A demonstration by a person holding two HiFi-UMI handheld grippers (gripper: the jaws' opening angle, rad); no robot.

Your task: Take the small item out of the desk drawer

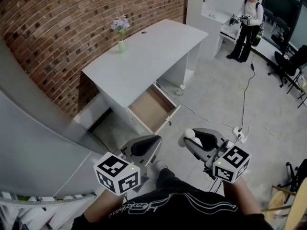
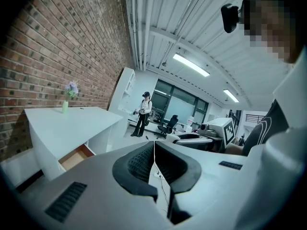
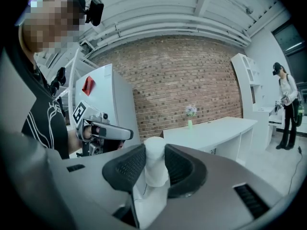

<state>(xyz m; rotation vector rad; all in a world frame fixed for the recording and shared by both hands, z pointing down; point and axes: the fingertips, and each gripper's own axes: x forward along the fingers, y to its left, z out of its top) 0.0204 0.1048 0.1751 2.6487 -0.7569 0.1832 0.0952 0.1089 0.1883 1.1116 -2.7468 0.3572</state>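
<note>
right gripper: jaws pinching the small white item, one pad on each side, its rounded top standing above the pads.
left gripper: jaws pressed together, nothing between them.
item's place: out of the drawer, in the right gripper's grip in front of the person, well apart from the desk.
drawer: pulled open, wooden floor looks bare from the head view.
step in hand: likely carrying the item clear; the removal looks about done.
doing it well: hold the pinch even and don't squeeze harder, as the item looks soft. keep the gripper near level so the item can't slide out forward.
risk: the item sits high in the pads, so a sudden roll could tip it loose.
</note>
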